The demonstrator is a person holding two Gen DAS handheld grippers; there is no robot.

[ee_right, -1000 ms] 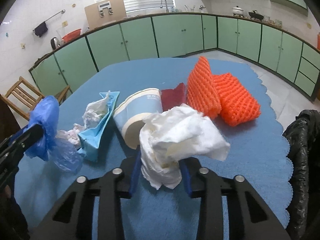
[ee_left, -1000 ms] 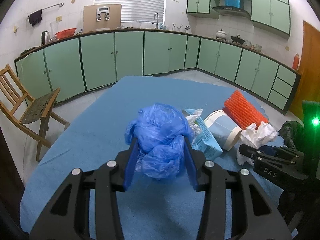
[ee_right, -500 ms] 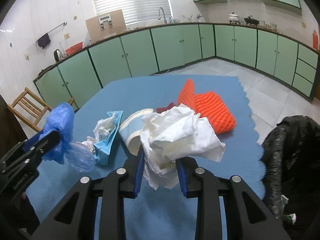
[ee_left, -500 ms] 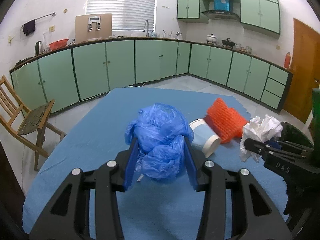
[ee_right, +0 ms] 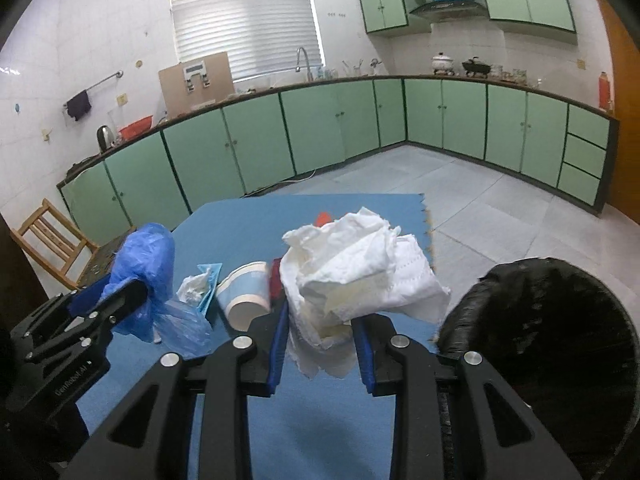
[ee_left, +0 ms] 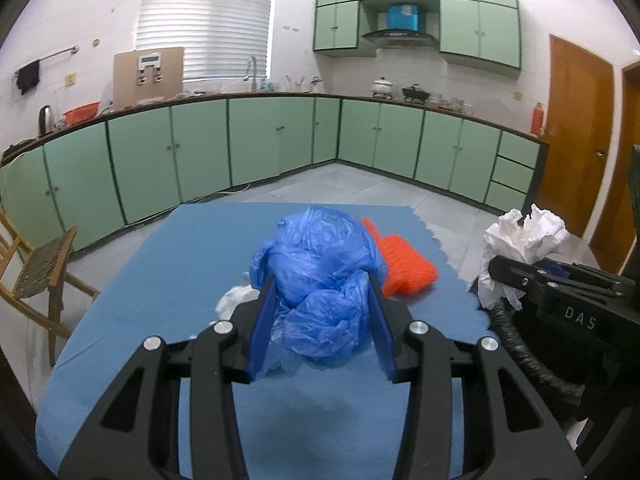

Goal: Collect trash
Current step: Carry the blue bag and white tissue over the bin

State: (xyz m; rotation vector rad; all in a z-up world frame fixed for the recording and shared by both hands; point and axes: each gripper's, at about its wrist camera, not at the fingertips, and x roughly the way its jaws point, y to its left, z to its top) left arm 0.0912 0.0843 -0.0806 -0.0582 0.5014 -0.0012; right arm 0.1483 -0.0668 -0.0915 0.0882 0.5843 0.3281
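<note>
right tongs (ee_right: pixel 320 344) clamp white tissue wad (ee_right: pixel 356 276), black bin bag (ee_right: pixel 552 328) just right; left tongs (ee_left: pixel 322 328) clamp blue plastic bag (ee_left: pixel 320 276), farther.

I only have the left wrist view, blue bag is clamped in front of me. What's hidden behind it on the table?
Observer: A paper cup lies on its side on the blue tablecloth, hidden from you by the blue plastic bag.
Operator: Anything else near it?
Observer: A light blue carton with crumpled tissue sits just left of the cup.
Operator: Where's the bin?
Observer: The black bin bag gapes open just right of the right gripper, which is clamped on the white tissue wad.
</note>
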